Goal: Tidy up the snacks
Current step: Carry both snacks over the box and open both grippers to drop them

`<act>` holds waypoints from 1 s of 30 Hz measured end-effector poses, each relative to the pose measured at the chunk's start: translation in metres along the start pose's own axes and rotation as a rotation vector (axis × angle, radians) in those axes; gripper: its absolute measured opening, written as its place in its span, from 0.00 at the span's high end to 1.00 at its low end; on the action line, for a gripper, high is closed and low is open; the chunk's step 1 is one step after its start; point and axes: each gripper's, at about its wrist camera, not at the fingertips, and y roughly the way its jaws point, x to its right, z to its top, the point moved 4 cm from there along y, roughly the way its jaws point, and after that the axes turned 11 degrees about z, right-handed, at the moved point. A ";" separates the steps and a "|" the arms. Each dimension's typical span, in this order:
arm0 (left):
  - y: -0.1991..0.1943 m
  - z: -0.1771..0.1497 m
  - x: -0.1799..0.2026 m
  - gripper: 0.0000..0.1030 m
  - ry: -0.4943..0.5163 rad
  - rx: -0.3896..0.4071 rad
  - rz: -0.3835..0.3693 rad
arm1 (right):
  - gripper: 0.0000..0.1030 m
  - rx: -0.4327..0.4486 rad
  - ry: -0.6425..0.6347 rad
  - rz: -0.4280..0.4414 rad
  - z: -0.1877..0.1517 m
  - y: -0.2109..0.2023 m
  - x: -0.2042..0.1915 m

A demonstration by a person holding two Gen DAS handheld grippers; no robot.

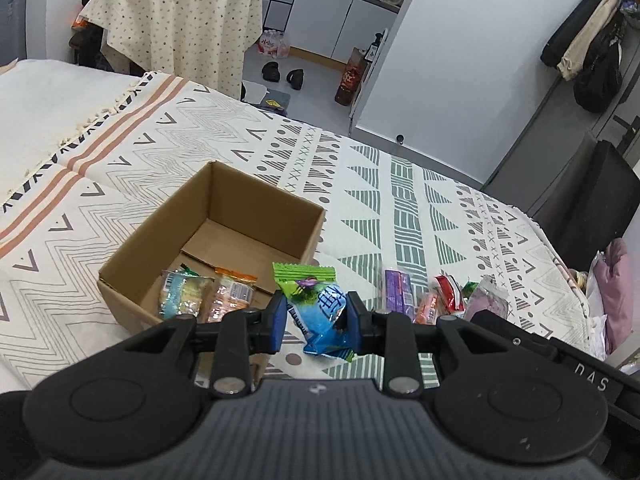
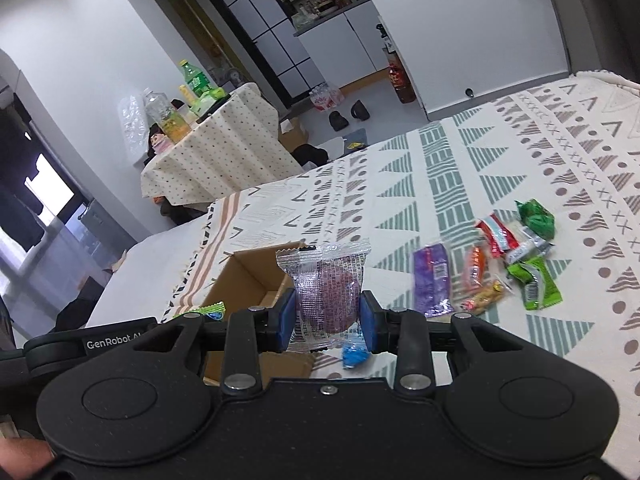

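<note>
A bed (image 1: pixel 400 168) under a cream spread patterned with green and grey triangles fills a grey-floored room, where a round table (image 1: pixel 176 20) in a dotted cloth holds bottles and packets beyond the bed's far edge. An open cardboard box (image 1: pixel 256 216) sits on the spread, and only the left wrist view looks inside it, showing two wrapped snacks (image 1: pixel 208 292) against its near wall. The right wrist view alone lays out the loose pile of snacks (image 2: pixel 500 264) in full, purple, red, orange and green wrappers scattered toward the bed's right side. The left tongs (image 1: pixel 316 316) pinch a blue-and-green packet (image 1: pixel 320 308) just beside the box's near right corner. The right tongs (image 2: pixel 328 316) clamp a clear-wrapped dark round cake (image 2: pixel 326 284), held upright in front of the box.
</note>
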 end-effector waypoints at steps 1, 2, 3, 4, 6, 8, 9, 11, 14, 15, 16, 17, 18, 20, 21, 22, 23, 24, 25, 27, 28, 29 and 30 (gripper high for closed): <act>0.001 0.001 -0.002 0.71 -0.004 0.000 -0.002 | 0.68 -0.002 -0.006 0.001 0.000 0.002 -0.003; 0.001 0.003 -0.005 0.71 -0.008 0.000 -0.004 | 0.68 -0.003 -0.008 0.002 0.001 0.004 -0.005; 0.002 0.004 -0.008 0.71 -0.011 0.000 -0.006 | 0.68 -0.004 -0.011 0.003 0.001 0.006 -0.007; 0.003 0.006 -0.010 0.71 -0.017 0.000 -0.009 | 0.68 -0.005 -0.013 0.005 0.002 0.009 -0.010; 0.005 0.010 -0.015 0.71 -0.024 0.001 -0.011 | 0.68 -0.009 -0.017 0.003 0.003 0.015 -0.013; 0.007 0.015 -0.021 0.71 -0.028 0.004 -0.014 | 0.68 -0.011 -0.018 0.008 0.003 0.021 -0.017; 0.008 0.018 -0.024 0.71 -0.031 0.007 -0.015 | 0.68 -0.013 -0.017 0.011 0.003 0.025 -0.019; 0.011 0.022 -0.031 0.71 -0.038 0.014 -0.014 | 0.68 -0.018 -0.017 0.017 0.002 0.033 -0.024; 0.020 0.029 -0.042 0.71 -0.058 0.017 -0.015 | 0.68 -0.030 -0.022 0.024 0.002 0.046 -0.032; 0.023 0.032 -0.046 0.71 -0.065 0.017 -0.012 | 0.68 -0.036 -0.025 0.028 0.002 0.051 -0.035; 0.027 0.034 -0.051 0.71 -0.072 0.015 -0.012 | 0.68 -0.042 -0.026 0.031 0.002 0.057 -0.038; 0.031 0.037 -0.055 0.71 -0.079 0.011 -0.014 | 0.68 -0.045 -0.027 0.034 0.003 0.061 -0.040; 0.035 0.039 -0.058 0.71 -0.085 0.007 -0.014 | 0.68 -0.050 -0.029 0.037 0.003 0.066 -0.044; 0.042 0.042 -0.064 0.71 -0.093 0.003 -0.012 | 0.68 -0.057 -0.031 0.039 0.003 0.075 -0.047; 0.045 0.043 -0.066 0.71 -0.096 0.001 -0.013 | 0.68 -0.062 -0.030 0.040 0.003 0.080 -0.049; 0.049 0.044 -0.069 0.71 -0.100 -0.002 -0.014 | 0.68 -0.066 -0.029 0.041 0.003 0.084 -0.050; 0.052 0.045 -0.071 0.71 -0.102 -0.005 -0.015 | 0.68 -0.072 -0.031 0.039 0.002 0.090 -0.051; 0.056 0.045 -0.073 0.71 -0.105 -0.010 -0.016 | 0.68 -0.078 -0.035 0.038 0.002 0.095 -0.053; 0.060 0.046 -0.075 0.71 -0.109 -0.015 -0.018 | 0.68 -0.083 -0.037 0.037 0.002 0.099 -0.054; 0.067 0.048 -0.079 0.71 -0.117 -0.022 -0.026 | 0.68 -0.095 -0.039 0.033 0.002 0.109 -0.057; 0.070 0.049 -0.081 0.71 -0.118 -0.019 -0.032 | 0.68 -0.101 -0.042 0.032 0.001 0.114 -0.058; 0.073 0.049 -0.084 0.71 -0.119 -0.014 -0.033 | 0.68 -0.106 -0.043 0.030 0.002 0.119 -0.059; 0.076 0.049 -0.086 0.71 -0.123 -0.014 -0.033 | 0.68 -0.110 -0.043 0.027 0.001 0.123 -0.061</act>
